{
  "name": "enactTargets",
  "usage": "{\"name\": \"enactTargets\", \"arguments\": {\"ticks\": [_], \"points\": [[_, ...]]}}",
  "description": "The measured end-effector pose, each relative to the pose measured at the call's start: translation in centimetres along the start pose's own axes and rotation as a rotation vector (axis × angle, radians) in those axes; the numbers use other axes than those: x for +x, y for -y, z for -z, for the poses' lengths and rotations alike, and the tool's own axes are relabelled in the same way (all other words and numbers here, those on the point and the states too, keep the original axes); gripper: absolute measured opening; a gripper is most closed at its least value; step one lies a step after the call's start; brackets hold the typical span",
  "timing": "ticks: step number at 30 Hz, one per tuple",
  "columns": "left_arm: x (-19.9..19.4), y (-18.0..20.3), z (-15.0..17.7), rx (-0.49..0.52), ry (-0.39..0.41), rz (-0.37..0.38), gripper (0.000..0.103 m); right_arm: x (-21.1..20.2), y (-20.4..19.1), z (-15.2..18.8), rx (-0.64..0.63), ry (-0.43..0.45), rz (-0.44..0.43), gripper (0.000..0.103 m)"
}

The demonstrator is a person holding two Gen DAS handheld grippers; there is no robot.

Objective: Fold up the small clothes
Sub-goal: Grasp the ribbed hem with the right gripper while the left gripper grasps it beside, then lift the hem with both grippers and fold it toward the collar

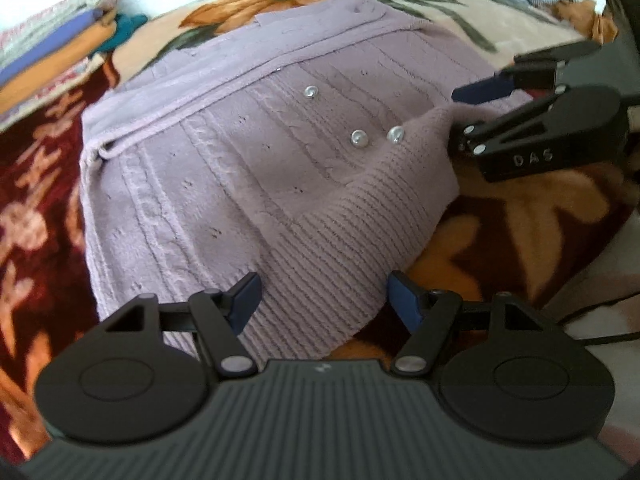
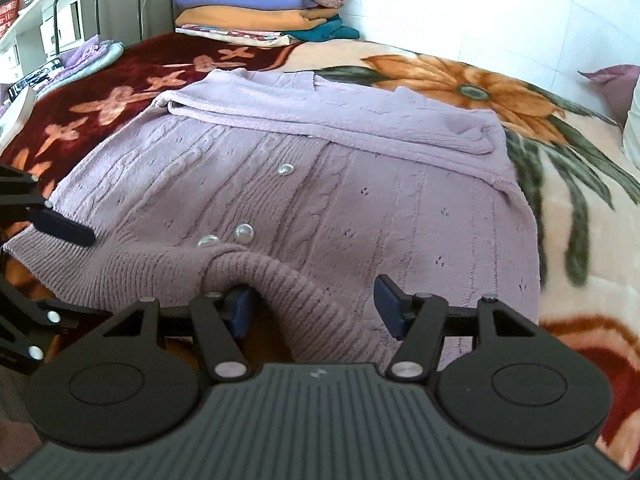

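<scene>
You are at the bottom edge of the purple sweater (image 1: 224,184). Both grippers, left gripper (image 1: 322,300) and right gripper (image 2: 314,304), have fingers spread, pinching nothing. Next, pinch the hem and fold up.

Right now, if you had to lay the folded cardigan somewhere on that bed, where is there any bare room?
Bare blanket lies right of the lilac cardigan, over the orange flower print. Another strip, dark red with pink flowers, runs between the cardigan and the stack of folded clothes. It is crowded near the ribbed hem, where both grippers work.
</scene>
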State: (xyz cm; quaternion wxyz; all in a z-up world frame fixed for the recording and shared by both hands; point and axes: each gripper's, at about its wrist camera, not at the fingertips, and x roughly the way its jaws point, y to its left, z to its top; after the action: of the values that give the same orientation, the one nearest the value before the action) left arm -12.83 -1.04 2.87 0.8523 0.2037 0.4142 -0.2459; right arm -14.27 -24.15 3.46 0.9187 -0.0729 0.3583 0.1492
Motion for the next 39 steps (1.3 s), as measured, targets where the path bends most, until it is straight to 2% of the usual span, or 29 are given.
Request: {"name": "enactTargets", "arguments": {"ticks": [6,14,16,17,19,21,22,23,25,27,29,39], "points": [[1.0,-0.5,-0.7,-0.015,0.036,-0.067,0.075,0.1,-0.3,0.5,-0.010,-0.015,-0.003,0.066],[1.4,-1.5,-0.7,-0.070,0.082,-0.091,0.076,0.5,-0.7,1.5,-0.009,-0.045,-0.009,0.066],[1.4,-1.3,-0.6,-0.064,0.091,-0.094,0.075,0.3,-0.9,1.6,-0.012,-0.026,-0.001,0.061],[1.3,-1.2,-0.6,-0.066,0.100,-0.095,0.070,0.2,-0.9,1.7,-0.006,-0.016,-0.001,0.052],[1.0,-1.2,-0.6,-0.077,0.120,-0.081,0.057,0.0,-0.9,1.7,0.010,0.002,-0.007,0.045],[0.8,-1.4,-0.7,-0.094,0.135,-0.068,0.045,-0.2,-0.9,1.6,0.016,0.019,-0.007,0.033],[0.7,-1.5,-0.8,-0.105,0.145,-0.057,0.033,-0.3,-0.9,1.6,0.018,0.026,-0.008,0.031],[0.6,-1.7,-0.9,-0.117,0.152,-0.047,0.027,-0.4,-0.8,1.4,0.019,0.033,-0.009,0.027],[0.5,-2.0,-1.1,-0.132,0.159,-0.032,0.020,-0.5,-0.8,1.2,0.021,0.051,-0.009,0.023],[0.4,-2.1,-1.3,-0.138,0.169,-0.023,0.018,-0.7,-0.8,0.9,0.025,0.070,-0.010,0.017],[0.2,-2.2,-1.6,-0.145,0.180,-0.021,0.017,-0.8,-0.9,0.4,0.030,0.090,-0.008,0.015],[-1.0,-4.0,-4.1,-0.202,0.255,-0.046,0.015,-1.1,-0.4,-2.4,0.054,0.186,-0.005,0.013]]}}
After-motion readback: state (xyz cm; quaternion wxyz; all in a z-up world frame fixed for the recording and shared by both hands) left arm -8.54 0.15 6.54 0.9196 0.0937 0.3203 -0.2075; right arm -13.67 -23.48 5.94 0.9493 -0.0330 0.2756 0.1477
